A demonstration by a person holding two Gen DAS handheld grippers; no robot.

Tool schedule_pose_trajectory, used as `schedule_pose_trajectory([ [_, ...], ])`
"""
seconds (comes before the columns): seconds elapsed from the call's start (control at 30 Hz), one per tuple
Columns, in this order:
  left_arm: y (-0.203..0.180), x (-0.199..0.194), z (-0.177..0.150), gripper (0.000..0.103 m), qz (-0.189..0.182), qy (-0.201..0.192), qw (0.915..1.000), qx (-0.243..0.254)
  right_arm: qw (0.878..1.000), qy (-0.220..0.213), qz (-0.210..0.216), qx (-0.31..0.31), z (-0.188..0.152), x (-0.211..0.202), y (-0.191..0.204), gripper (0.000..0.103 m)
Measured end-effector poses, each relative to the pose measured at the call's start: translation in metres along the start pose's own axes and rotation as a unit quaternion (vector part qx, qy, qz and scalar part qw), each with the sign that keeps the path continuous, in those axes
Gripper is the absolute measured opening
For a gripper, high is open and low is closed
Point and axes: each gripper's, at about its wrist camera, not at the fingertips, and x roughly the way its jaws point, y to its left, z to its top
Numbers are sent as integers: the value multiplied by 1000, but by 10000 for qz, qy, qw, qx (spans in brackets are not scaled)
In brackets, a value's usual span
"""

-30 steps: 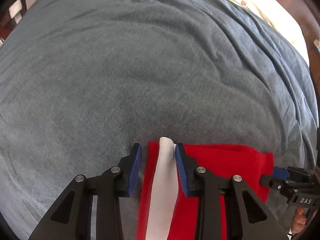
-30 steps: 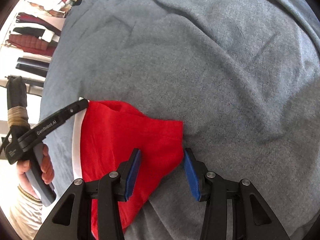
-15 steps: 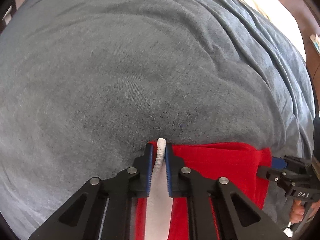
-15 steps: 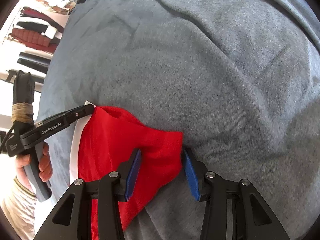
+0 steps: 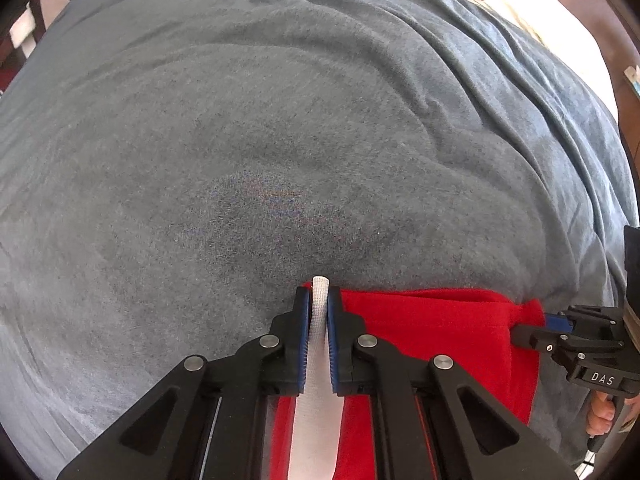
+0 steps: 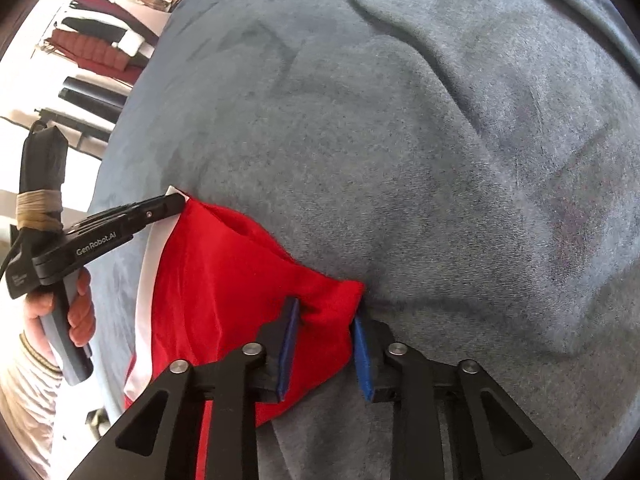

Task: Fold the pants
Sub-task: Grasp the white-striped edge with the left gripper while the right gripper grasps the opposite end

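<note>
Grey bedding (image 5: pixel 280 140) is spreading wrinkled across both views, carrying the red pants (image 6: pixel 224 280), which are lying near its front edge, toward the person.

In the left wrist view, the left gripper (image 5: pixel 319 300) is clamping its blue pads (image 5: pixel 305 320) on the white stripe (image 5: pixel 316 400) at the pants' left corner, the stripe's end sticking up just past the fingertips. Red cloth is stretching from there to the right, where the right gripper (image 5: pixel 548 320) is meeting the opposite corner.

In the right wrist view, the right gripper (image 6: pixel 326 312) is straddling that bunched red corner, its blue pads (image 6: pixel 288 344) pressing into the cloth on both sides while a visible gap is remaining between them; the grip is looking only partly closed, so whether it is firmly holding cannot be told. Farther left, the left gripper (image 6: pixel 176 204) is pinching the striped corner, with the person's left hand (image 6: pixel 76 316) wrapping its handle. Clothes (image 6: pixel 96 48) are lying beyond the bedding's far left edge.
</note>
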Motion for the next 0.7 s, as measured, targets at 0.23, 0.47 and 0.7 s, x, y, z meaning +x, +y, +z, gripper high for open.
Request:
schedule_pose_trajectory([
  [0.23, 1, -18, -5, 9, -74, -219, 9995, -217, 9998, -94, -74, -167, -1, -13, 4, 10],
  [0.47, -7, -65, -25, 9, -90, -651, 9977, -162, 9972, -435, -183, -587, -7, -52, 26, 9],
  [0.7, -9, -110, -57, 9, 43, -976, 9952, -115, 9852, -880, -319, -1433, -36, -99, 69, 9],
])
